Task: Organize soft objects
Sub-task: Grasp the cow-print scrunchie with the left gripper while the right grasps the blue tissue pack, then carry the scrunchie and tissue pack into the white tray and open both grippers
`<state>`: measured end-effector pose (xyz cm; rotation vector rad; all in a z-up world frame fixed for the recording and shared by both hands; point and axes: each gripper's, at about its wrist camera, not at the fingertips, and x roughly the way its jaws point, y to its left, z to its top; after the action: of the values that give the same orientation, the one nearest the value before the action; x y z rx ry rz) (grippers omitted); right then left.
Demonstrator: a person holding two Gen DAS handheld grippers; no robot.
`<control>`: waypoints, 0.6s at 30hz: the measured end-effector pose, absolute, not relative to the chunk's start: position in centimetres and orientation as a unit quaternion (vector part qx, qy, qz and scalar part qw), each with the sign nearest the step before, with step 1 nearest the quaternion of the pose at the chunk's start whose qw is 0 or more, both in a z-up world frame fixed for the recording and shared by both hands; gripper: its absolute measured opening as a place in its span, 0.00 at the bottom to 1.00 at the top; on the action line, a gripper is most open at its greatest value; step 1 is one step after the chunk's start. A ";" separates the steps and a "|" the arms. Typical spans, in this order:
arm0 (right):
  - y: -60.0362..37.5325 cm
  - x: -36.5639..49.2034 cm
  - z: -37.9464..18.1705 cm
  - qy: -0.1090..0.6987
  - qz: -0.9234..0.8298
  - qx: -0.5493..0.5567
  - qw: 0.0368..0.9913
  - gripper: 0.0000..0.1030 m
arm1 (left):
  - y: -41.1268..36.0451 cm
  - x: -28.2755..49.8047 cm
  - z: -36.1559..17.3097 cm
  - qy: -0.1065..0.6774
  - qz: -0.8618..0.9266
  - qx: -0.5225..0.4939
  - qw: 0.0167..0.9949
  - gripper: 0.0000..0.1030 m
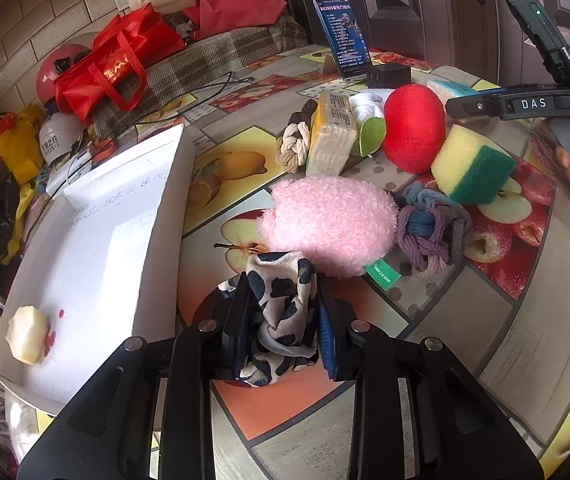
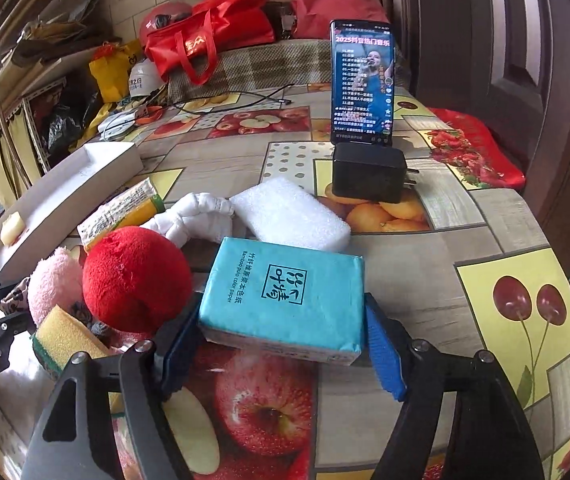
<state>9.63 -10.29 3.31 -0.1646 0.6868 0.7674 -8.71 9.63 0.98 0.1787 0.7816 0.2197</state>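
My left gripper (image 1: 283, 316) is shut on a leopard-print cloth scrunchie (image 1: 281, 312), held just above the table to the right of the white box (image 1: 97, 240). A pink plush (image 1: 329, 224) lies just ahead of it. My right gripper (image 2: 281, 344) has its jaws on both sides of a teal tissue pack (image 2: 285, 300) that rests on the table; firm contact is unclear. A red plush ball (image 2: 137, 278), a yellow-green sponge (image 1: 473, 164), a white foam block (image 2: 289, 220), a yellow tissue pack (image 1: 333, 132) and a purple-blue scrunchie bundle (image 1: 429, 228) lie around.
The white box holds a pale foam piece (image 1: 27, 340). A phone (image 2: 361, 80) stands behind a black charger (image 2: 369, 174). A rope knot toy (image 1: 293, 144) and a white cloth (image 2: 201, 216) lie on the fruit-print tablecloth (image 2: 465, 248). Red bags (image 1: 105, 68) sit behind.
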 end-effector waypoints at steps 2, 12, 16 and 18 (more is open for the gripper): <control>-11.7 9.5 3.9 0.308 0.365 -0.046 0.877 0.73 | 9.1 -9.3 1.5 0.361 0.108 0.097 0.921 0.25; -15.0 6.5 7.0 0.188 0.383 0.030 0.904 0.73 | 13.4 -15.7 5.3 0.199 0.185 -0.019 0.962 0.25; -14.1 4.5 7.3 0.172 0.405 0.024 0.898 0.73 | 14.1 -16.1 5.4 0.191 0.204 -0.034 0.960 0.25; -13.3 3.2 7.5 0.153 0.417 0.008 0.896 0.73 | 13.8 -16.0 5.5 0.190 0.205 -0.026 0.960 0.25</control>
<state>3.18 -13.32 7.54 0.0174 0.3181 0.8636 -16.04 13.76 5.51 -0.0520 0.3860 0.4151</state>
